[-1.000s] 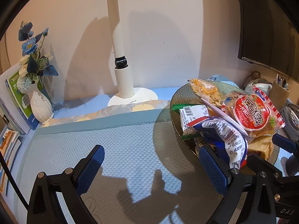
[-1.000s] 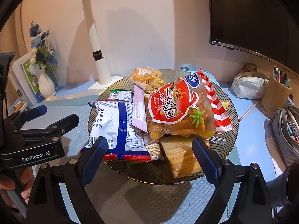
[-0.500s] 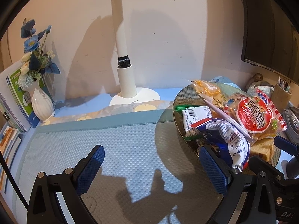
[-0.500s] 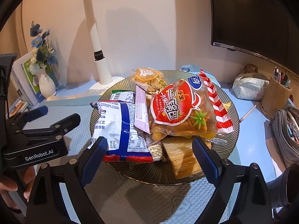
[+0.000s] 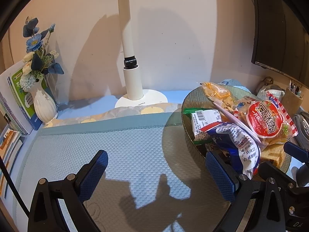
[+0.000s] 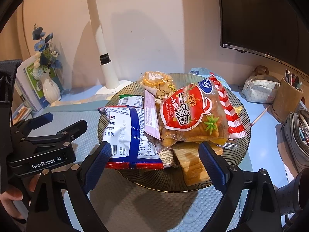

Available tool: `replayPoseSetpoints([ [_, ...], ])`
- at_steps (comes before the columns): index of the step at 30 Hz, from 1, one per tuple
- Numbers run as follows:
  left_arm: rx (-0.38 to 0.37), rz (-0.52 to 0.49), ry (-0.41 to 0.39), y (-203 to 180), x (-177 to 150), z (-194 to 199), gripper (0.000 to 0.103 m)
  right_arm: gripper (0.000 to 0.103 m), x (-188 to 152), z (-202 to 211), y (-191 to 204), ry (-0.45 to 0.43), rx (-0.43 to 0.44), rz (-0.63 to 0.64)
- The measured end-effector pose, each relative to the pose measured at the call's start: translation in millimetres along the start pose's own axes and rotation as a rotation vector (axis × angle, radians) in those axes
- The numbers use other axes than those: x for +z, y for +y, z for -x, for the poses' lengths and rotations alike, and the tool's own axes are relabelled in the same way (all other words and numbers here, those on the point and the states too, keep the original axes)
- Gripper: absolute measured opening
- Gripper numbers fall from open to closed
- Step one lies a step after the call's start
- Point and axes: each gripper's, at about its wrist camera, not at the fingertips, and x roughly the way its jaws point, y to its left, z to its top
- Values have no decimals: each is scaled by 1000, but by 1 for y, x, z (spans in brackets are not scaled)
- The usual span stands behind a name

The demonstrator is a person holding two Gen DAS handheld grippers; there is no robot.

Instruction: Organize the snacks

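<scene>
Both grippers are matte black frames with silver screw heads and blue cross-hatched pads [image 6: 211, 166]. The left gripper [image 6: 56, 124] carries white "GenRobot.AI" lettering; a black cable trails beside it.

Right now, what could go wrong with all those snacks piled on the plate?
The blue-and-white bag hangs over the plate rim, so a nudge from the open right claw might tip it off. The red bag rests on top of the pile; pulling a lower packet could make it slide.

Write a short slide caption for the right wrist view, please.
Open right gripper poised before a glass plate piled with snack packets.
</scene>
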Motion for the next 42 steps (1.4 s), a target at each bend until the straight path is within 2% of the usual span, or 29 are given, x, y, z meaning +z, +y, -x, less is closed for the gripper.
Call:
replayPoseSetpoints([
  [28, 36, -28, 4, -1, -2, -5, 100, 93, -2, -4, 2, 12, -3, -12],
  [42, 31, -24, 1, 0, -2, -2, 100, 93, -3, -5, -1, 15, -1, -17],
])
